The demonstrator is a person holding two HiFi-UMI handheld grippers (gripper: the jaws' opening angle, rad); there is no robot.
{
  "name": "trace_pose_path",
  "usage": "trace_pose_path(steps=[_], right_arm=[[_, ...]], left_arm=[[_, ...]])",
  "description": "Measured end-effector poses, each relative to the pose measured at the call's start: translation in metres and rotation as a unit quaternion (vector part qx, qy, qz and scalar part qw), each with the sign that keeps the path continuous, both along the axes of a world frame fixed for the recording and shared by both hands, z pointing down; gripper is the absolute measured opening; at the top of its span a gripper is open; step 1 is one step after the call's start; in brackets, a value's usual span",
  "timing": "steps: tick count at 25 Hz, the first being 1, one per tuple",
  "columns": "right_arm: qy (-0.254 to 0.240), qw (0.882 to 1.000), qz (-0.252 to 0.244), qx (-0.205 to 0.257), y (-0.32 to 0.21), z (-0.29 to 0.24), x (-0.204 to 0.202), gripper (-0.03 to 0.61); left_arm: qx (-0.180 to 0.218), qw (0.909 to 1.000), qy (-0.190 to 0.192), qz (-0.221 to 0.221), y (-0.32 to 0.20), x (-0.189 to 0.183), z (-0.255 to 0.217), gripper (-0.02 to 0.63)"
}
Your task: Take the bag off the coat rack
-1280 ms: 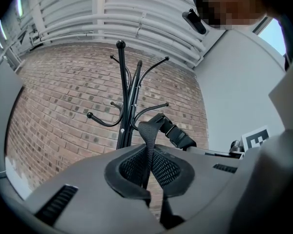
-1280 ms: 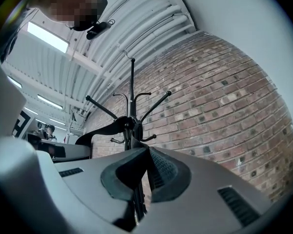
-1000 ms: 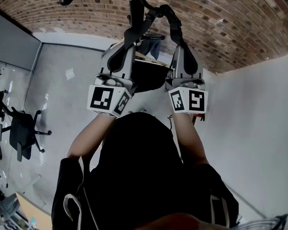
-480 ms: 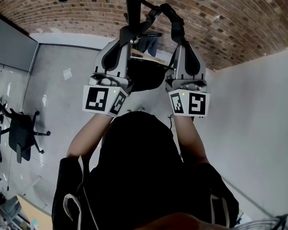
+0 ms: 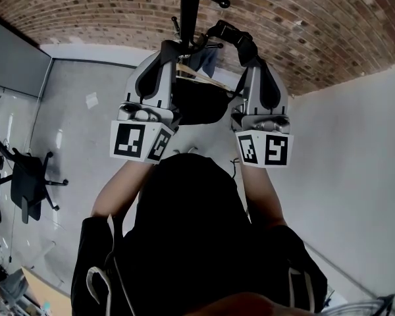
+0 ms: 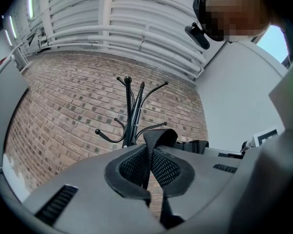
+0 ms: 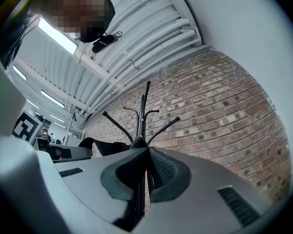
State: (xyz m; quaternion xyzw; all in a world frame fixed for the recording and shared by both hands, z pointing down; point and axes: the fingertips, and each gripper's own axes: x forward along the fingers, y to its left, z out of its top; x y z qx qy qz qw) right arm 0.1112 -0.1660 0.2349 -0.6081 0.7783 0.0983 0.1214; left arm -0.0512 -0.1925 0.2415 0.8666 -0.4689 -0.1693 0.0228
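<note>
Lift-off seems the step in hand; your left gripper (image 5: 171,50) pinches the strap (image 6: 149,147) tight in its fingers (image 6: 132,167); the bag (image 5: 199,104) hangs between your grippers, beside the coat rack (image 5: 189,8); your right gripper (image 5: 248,52) clamps the same strap; next, raise it clear of the hooks (image 5: 224,4), then draw back.

coat rack (image 5: 189,8): top cut off at edge | bag (image 5: 199,104): sides hidden
</note>
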Motion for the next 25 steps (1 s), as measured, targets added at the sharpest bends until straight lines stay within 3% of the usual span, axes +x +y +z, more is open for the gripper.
trace_pose_path(steps=[12,25], right_arm=[[0.004,1.0,0.01,-0.023,0.011,0.021,0.004,0.023],[-0.005,0.999,0.034,-0.042,0.013,0.038,0.01,0.023]], left_arm=[[-0.025,0.9996,-0.011,-0.001,0.003,-0.011,0.018,0.023],[-0.057,0.9981,0.01,-0.022,-0.004,-0.046,0.039,0.023]])
